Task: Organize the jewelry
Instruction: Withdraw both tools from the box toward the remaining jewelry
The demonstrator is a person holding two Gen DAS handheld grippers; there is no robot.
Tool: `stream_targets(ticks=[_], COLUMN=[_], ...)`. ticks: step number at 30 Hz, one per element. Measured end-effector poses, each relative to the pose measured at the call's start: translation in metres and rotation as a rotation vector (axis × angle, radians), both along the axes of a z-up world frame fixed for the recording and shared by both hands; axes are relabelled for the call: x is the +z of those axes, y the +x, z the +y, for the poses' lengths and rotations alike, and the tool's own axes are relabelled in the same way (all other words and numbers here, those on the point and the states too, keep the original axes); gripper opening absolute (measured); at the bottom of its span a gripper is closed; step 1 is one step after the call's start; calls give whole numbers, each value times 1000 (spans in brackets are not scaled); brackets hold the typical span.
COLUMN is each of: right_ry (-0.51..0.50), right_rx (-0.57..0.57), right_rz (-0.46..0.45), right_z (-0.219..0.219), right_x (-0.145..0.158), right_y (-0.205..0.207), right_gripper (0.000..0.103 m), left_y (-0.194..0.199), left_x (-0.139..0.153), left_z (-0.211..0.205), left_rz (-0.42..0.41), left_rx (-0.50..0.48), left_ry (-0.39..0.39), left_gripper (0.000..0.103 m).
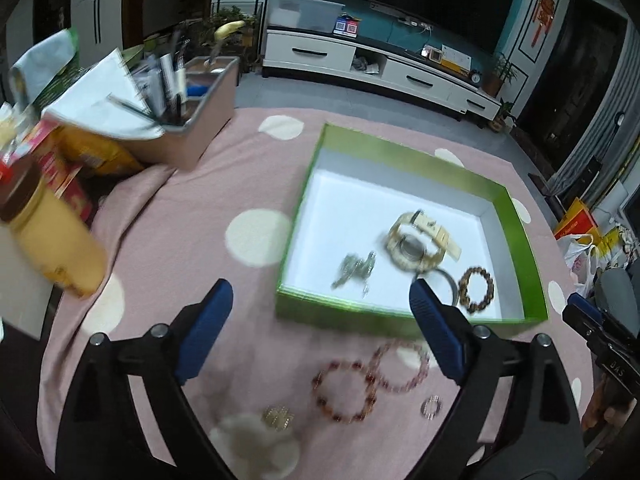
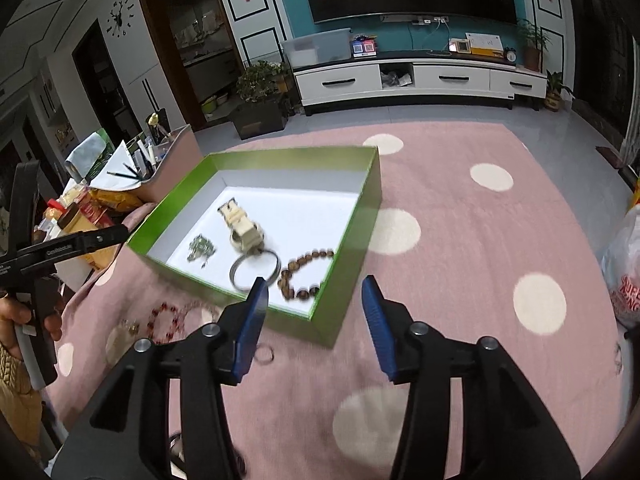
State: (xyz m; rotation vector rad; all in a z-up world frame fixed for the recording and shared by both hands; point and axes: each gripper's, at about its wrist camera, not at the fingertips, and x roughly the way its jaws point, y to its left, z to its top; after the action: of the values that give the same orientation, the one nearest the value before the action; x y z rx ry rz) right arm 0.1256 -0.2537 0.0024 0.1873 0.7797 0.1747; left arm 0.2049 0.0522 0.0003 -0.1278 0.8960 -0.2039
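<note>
A green box with a white floor sits on the pink spotted cloth. Inside lie a cream watch, a silver chain piece, a dark bangle and a brown bead bracelet. In front of the box, on the cloth, lie a red bead bracelet, a pink bead bracelet, a small silver ring and a gold piece. My left gripper hangs open and empty above these. My right gripper is open over the box's near corner, holding nothing.
At the left stand a beige organiser with pens, a yellow jar and snack packets. A plastic bag lies off the cloth's right edge. The pink cloth stretches right of the box.
</note>
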Motion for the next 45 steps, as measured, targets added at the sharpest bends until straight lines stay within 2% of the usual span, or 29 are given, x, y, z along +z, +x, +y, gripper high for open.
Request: stream_targets(ticks=[8,17,23,32,39,45], right_ry=[29,45,44,-37,-70,-144], right_rx=[-4,39,120,253,298,313], right_rz=[20,46,104,149,184,185], right_z=[0,17,46,100,123,140], right_x=[-6,-12,-30,-45,-58,-63], right_y=[-40,-73,-85,-67,-42,-22], right_gripper=[53,58,65,65,65,63], left_y=[-53,-108,-138,-141,-135,-129], left_x=[-13,-29,-39,-54,-62,-66], left_z=[35,32,28,20,22,24], left_rz=[22,20,0,14,30,34], left_rx=[47,45,38,0,2,0], left_ry=[6,102,102,117,105,96], left_gripper=[94,94,97,100,100,100])
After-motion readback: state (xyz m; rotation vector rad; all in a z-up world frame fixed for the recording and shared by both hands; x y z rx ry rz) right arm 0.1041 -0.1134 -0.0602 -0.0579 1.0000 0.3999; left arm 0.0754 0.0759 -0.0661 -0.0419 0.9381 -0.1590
